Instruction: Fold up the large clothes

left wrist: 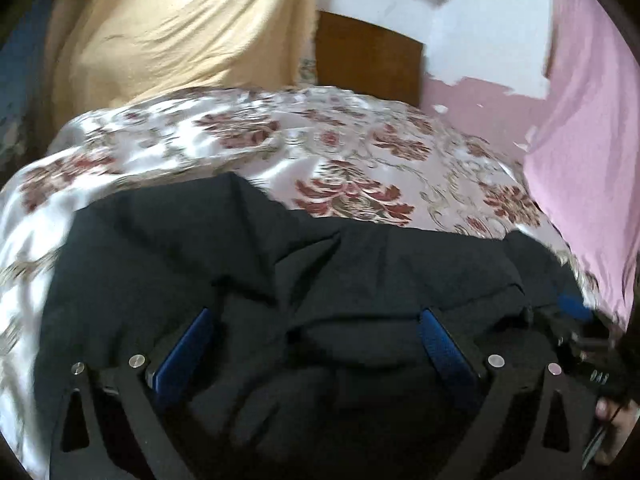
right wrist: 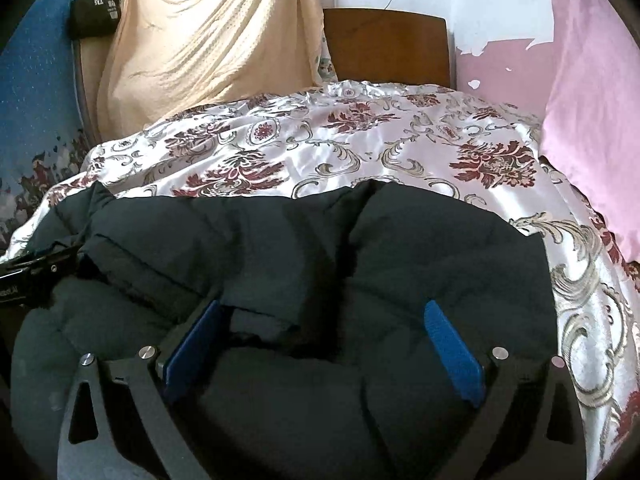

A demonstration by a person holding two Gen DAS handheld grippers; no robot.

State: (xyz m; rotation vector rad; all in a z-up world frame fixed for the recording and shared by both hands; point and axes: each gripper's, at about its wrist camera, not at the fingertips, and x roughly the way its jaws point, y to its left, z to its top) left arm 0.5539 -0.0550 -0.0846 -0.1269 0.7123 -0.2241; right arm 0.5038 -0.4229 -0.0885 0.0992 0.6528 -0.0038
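A large black padded jacket (left wrist: 280, 280) lies bunched on a floral satin bedspread (left wrist: 320, 140); it also fills the lower half of the right wrist view (right wrist: 300, 248). My left gripper (left wrist: 316, 320) is open, its blue pads spread wide just over the jacket's folds, holding nothing. My right gripper (right wrist: 324, 316) is open too, blue pads wide apart above a raised fold of the jacket. The right gripper shows at the right edge of the left wrist view (left wrist: 588, 344), and the left gripper at the left edge of the right wrist view (right wrist: 32, 276).
The bedspread (right wrist: 360, 148) covers the bed. A wooden headboard (right wrist: 388, 46) stands at the back. A beige draped cloth (right wrist: 208, 48) hangs back left with a black bag (right wrist: 94, 6). A pink pillow (right wrist: 592, 120) lies at the right.
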